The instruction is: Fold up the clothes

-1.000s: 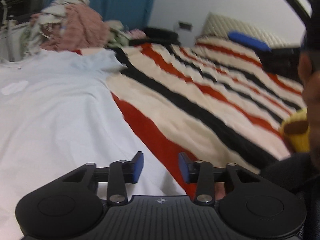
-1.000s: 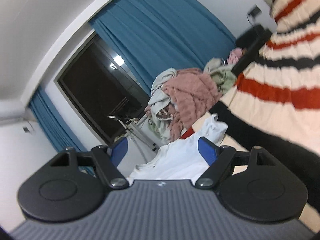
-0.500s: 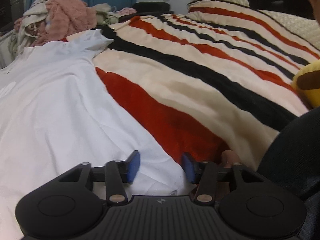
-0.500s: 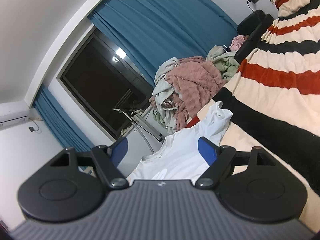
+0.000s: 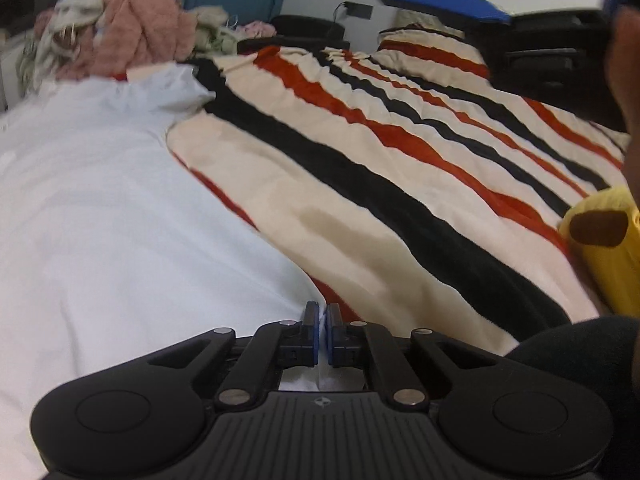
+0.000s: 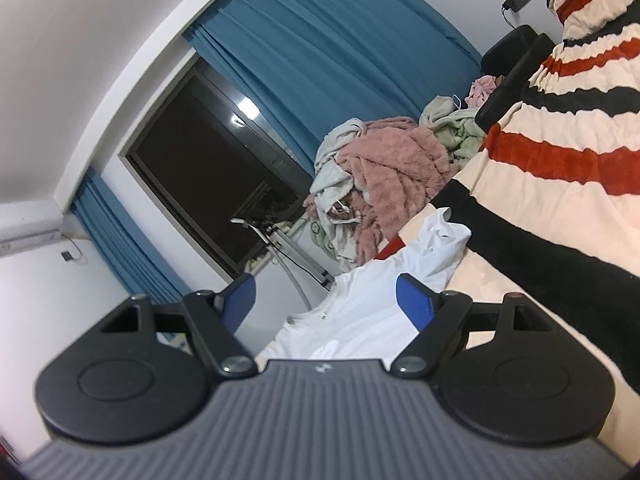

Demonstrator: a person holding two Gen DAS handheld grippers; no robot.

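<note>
A white T-shirt [image 5: 100, 220] lies spread flat on the striped blanket [image 5: 400, 184], filling the left half of the left wrist view. My left gripper [image 5: 323, 320] sits at the shirt's near right edge, its blue pads shut on a thin fold of the white fabric. In the right wrist view the same white T-shirt [image 6: 384, 304] shows beyond my right gripper [image 6: 326, 300], which is held level above the bed with its jaws wide open and nothing between them.
A pile of pink and pale clothes [image 5: 120, 32] is heaped at the bed's far end, also seen as a clothes pile [image 6: 384, 168] by the blue curtain [image 6: 328, 64]. A yellow plush toy [image 5: 604, 236] lies at the right. A person's dark-clothed body [image 5: 592, 360] is close by.
My left gripper moved down to the shirt's right edge and its jaws went from open to shut on the fabric. The right gripper stayed still and open.
</note>
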